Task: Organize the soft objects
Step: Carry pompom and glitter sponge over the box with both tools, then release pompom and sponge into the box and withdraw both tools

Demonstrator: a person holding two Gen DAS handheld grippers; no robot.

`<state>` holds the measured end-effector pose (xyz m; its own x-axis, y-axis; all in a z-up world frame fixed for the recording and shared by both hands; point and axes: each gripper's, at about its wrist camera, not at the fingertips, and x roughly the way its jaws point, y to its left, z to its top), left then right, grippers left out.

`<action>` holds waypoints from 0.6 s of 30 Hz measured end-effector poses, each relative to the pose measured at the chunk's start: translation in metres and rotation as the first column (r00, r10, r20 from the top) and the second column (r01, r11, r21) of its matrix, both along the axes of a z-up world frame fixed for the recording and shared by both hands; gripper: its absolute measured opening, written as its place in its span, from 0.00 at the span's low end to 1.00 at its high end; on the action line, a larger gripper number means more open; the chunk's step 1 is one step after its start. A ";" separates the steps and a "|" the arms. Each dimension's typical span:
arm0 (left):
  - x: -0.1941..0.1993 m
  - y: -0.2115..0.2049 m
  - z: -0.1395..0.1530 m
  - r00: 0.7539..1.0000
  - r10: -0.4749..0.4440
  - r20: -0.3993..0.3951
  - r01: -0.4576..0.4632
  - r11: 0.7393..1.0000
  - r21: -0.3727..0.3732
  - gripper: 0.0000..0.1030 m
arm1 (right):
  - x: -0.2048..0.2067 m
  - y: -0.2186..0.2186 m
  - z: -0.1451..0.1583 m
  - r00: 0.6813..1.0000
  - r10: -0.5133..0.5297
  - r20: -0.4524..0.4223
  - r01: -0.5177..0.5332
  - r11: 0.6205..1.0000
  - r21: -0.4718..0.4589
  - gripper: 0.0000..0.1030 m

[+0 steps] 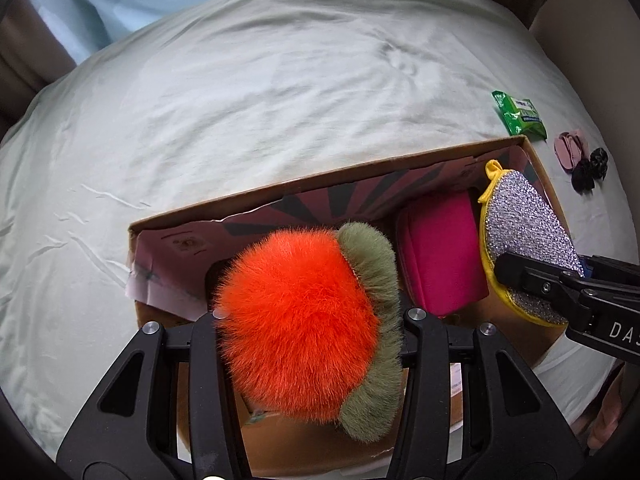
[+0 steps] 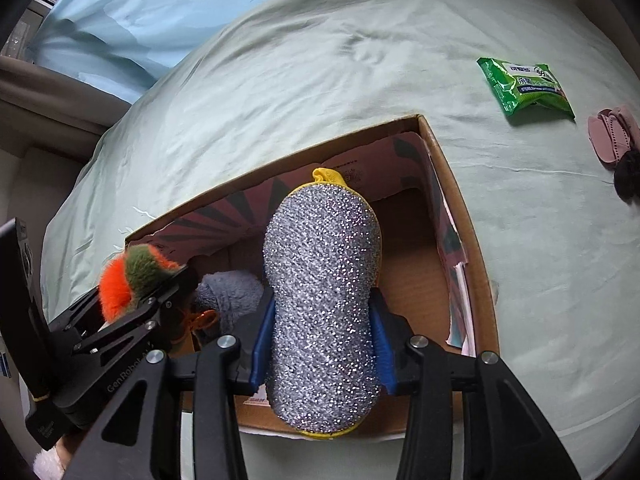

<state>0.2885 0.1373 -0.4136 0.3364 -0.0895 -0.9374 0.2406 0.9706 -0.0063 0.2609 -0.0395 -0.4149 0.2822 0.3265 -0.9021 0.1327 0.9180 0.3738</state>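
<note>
My left gripper (image 1: 310, 316) is shut on a fluffy orange pom-pom with an olive green fringe (image 1: 296, 320) and holds it over the open cardboard box (image 1: 320, 178). My right gripper (image 2: 322, 340) is shut on a silver glitter scrub sponge with yellow trim (image 2: 322, 280), above the box's right part (image 2: 460, 184). The sponge (image 1: 524, 224) and right gripper also show in the left wrist view. The pom-pom (image 2: 132, 276) shows in the right wrist view. A magenta pouch (image 1: 440, 256) and a grey plush item (image 2: 228, 296) lie in the box.
The box stands on a pale green bedsheet (image 1: 260, 100). A green wipes packet (image 2: 524, 86), a pink item (image 2: 612, 140) and a black scrunchie (image 1: 590, 168) lie on the sheet right of the box. A light blue pillow (image 2: 140, 12) lies at the far side.
</note>
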 end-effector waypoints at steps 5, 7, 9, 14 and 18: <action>-0.002 -0.012 0.007 0.997 -0.077 0.008 0.077 0.997 0.020 0.52 | 0.008 0.000 0.000 1.000 0.014 -0.021 -0.014 1.000 0.020 0.45; -0.004 -0.015 0.008 0.996 -0.092 0.007 0.091 0.993 0.069 0.92 | 0.010 -0.002 0.001 1.000 -0.005 -0.021 0.006 0.999 0.053 0.77; -0.008 -0.013 0.009 0.994 -0.104 0.016 0.103 0.992 0.076 1.00 | 0.012 -0.005 0.000 0.999 -0.041 -0.029 0.043 0.996 0.081 0.94; -0.015 0.000 0.008 0.996 -0.088 -0.016 0.089 0.993 0.072 1.00 | 0.011 -0.007 -0.004 0.998 -0.058 -0.039 0.062 0.991 0.118 0.99; -0.019 0.006 0.010 0.998 -0.066 -0.020 0.067 0.995 0.070 1.00 | 0.008 -0.006 -0.002 0.999 -0.042 -0.034 0.045 0.993 0.109 0.99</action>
